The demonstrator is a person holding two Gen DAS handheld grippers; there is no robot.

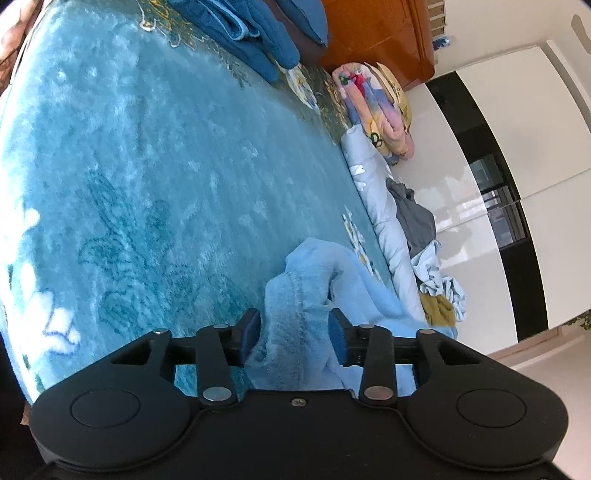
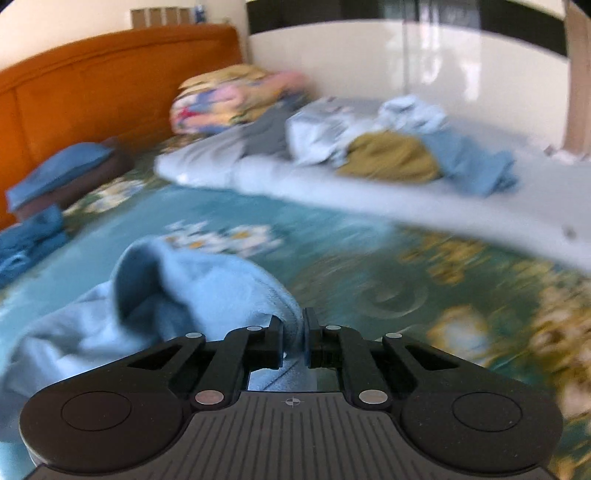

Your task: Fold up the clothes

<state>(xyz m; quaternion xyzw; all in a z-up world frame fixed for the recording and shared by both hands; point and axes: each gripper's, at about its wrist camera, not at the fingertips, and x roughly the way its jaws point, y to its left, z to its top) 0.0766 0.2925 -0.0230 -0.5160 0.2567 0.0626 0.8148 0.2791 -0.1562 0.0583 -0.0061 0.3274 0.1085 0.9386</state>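
A light blue fleece garment (image 1: 314, 266) lies bunched on the teal floral bed blanket (image 1: 147, 166). In the left wrist view my left gripper (image 1: 294, 328) is shut on a thick fold of it, and the fabric fills the gap between both blue pads. In the blurred right wrist view the same garment (image 2: 192, 280) rises in a hollow hump to the left. My right gripper (image 2: 294, 332) is shut on its thin seamed edge, with the jaws nearly together. The blanket (image 2: 351, 258) spreads beyond it.
Folded dark blue clothes (image 1: 251, 33) (image 2: 33, 229) sit near the orange headboard (image 2: 110, 85). A colourful folded quilt (image 2: 229, 99), a pale duvet (image 1: 373, 192) and a heap of grey, olive and blue clothes (image 2: 391, 147) line the far side by the white wardrobe (image 1: 517, 147).
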